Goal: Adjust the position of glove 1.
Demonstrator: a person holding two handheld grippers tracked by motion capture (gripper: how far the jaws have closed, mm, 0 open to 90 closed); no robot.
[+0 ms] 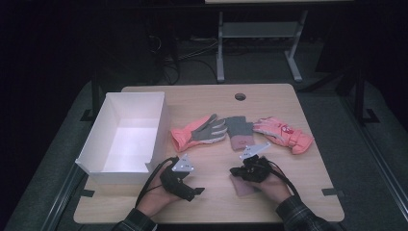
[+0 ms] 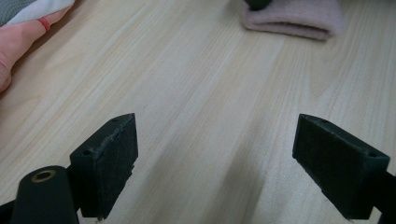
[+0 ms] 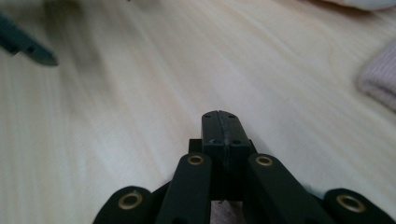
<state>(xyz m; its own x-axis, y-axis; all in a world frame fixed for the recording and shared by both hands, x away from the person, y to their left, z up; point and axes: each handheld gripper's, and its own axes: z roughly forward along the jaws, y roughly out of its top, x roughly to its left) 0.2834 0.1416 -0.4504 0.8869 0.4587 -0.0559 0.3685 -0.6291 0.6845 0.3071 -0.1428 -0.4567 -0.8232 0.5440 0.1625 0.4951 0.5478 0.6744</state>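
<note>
Wooden table (image 1: 308, 159) — white box (image 1: 126, 137), gloves (image 1: 202, 131) alongside

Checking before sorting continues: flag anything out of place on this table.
One pink knit piece lies alone at the near edge under the right tool, apart from the gloves in a row beside the white box.

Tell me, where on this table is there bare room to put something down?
Bare wood runs along the far edge around the round hole, and at the right side past the pink glove. The white box fills the left. The middle is crowded with gloves, and the near edge with both hand-held grippers.
</note>
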